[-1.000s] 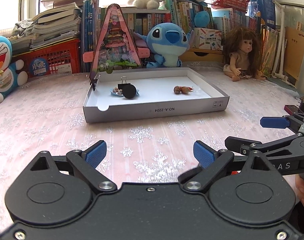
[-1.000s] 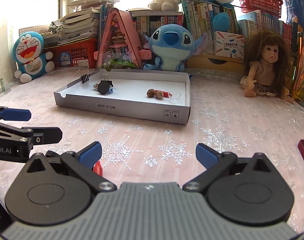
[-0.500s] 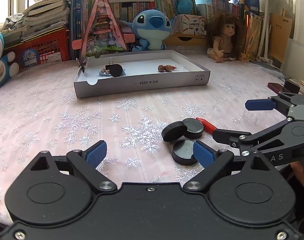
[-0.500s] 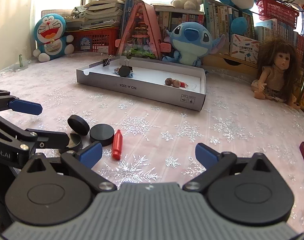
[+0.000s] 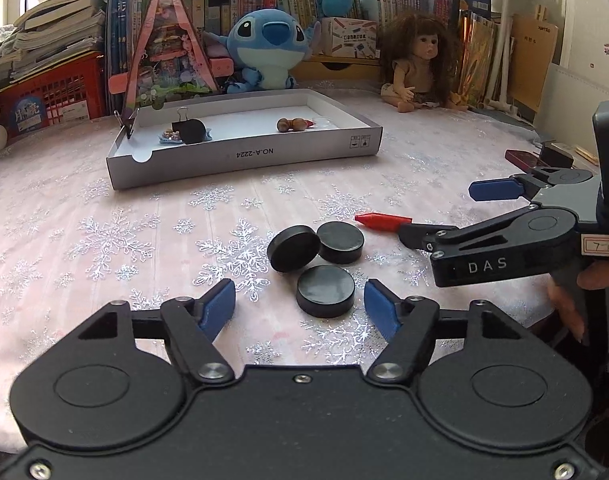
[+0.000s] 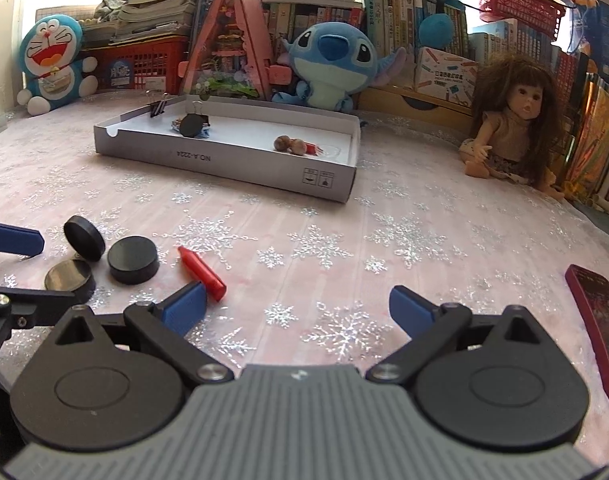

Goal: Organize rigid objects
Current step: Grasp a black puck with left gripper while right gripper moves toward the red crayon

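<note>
Jaws on my left hand-held gripper (image 5: 299, 307) had just been closing: a second earlier they stood wide with only snowflake cloth ahead, and at this moment they were half drawn in, with the nearest black disc (image 5: 325, 290) lying between the blue pads but not yet touched by either. I had also tipped that gripper downward, so the cluster low in the left-wrist frame came into view where before only the far box showed. Two more discs sat just behind, the tilted disc (image 5: 294, 248) leaning on the flat disc (image 5: 340, 241), and a red crayon (image 5: 382, 221) lay right of them, its tip pointing left. My right hand-held gripper (image 6: 296, 307) was spread and held nothing; its left pad was just beside the crayon's near end. I judged the pick of the first disc to be starting, with the white box (image 5: 244, 155) in the upper middle of the frame as the likely destination; it already held a binder clip, another dark disc and some nuts. Printed upside down on the box's front wall was "NO.A-2224". The right gripper's arm read "DAS", and a small tag at the frame's right edge showed a handwritten "7-16", as far as I could read it. Everything rested on the counter (image 5: 104, 240).
</note>
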A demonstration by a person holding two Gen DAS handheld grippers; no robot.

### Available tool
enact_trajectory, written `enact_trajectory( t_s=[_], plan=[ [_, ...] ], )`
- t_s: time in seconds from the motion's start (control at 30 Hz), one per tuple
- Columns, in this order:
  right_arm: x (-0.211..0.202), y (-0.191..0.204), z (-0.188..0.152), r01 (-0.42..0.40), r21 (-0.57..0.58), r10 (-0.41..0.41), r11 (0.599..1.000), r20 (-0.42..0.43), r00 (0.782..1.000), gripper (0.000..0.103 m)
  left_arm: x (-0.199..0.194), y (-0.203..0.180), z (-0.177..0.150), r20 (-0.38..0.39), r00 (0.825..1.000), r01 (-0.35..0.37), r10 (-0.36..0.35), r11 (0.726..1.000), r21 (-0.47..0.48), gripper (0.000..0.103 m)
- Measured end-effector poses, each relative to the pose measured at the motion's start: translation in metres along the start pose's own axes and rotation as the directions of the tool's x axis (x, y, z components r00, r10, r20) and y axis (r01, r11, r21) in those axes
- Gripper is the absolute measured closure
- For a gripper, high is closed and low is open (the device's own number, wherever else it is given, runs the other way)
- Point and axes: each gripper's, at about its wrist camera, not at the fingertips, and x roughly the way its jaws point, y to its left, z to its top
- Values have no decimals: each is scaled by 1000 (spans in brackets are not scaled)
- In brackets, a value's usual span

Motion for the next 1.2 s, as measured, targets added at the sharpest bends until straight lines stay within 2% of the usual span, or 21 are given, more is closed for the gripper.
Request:
enact_trajectory(
  t_s=[0.1, 0.17, 0.33, 0.53, 0.63, 0.83, 1.03, 1.2],
  plan=[
    [2, -6, 0, 36, 16, -36, 999, -10, 999, 2, 2, -2, 0, 5, 1000, 1, -1, 1000, 3, 47],
    [3, -9, 0, 50, 27, -49, 998, -12, 999, 2, 2, -1, 1, 8, 1000, -1, 1, 1000, -4, 57],
    [-7, -7, 0, -57, 46, 56, 997, 15, 998, 4, 2, 10, 2, 12, 1000, -24, 24, 999, -46, 73],
    [-8, 13, 4, -92, 63, 91, 994, 20, 996, 9, -2, 22, 5, 29, 999, -34, 36, 996, -86, 73],
    [-8, 22, 4, -95, 95, 94, 991, 14, 996, 14, -4, 23, 5, 34, 999, -33, 36, 996, -87, 73],
    [-9, 38, 1, -34, 67, 32, 997, 32, 999, 23, -9, 20, 4, 53, 998, -20, 24, 997, -73, 73],
    [-6, 38, 2, -18, 80, 15, 997, 32, 999, 28, -11, 19, 0, 56, 997, -41, 44, 997, -61, 73],
    [-4, 38, 2, -22, 119, 17, 993, 41, 999, 38, -3, 20, -3, 38, 996, -75, 77, 995, -65, 71]
  ],
)
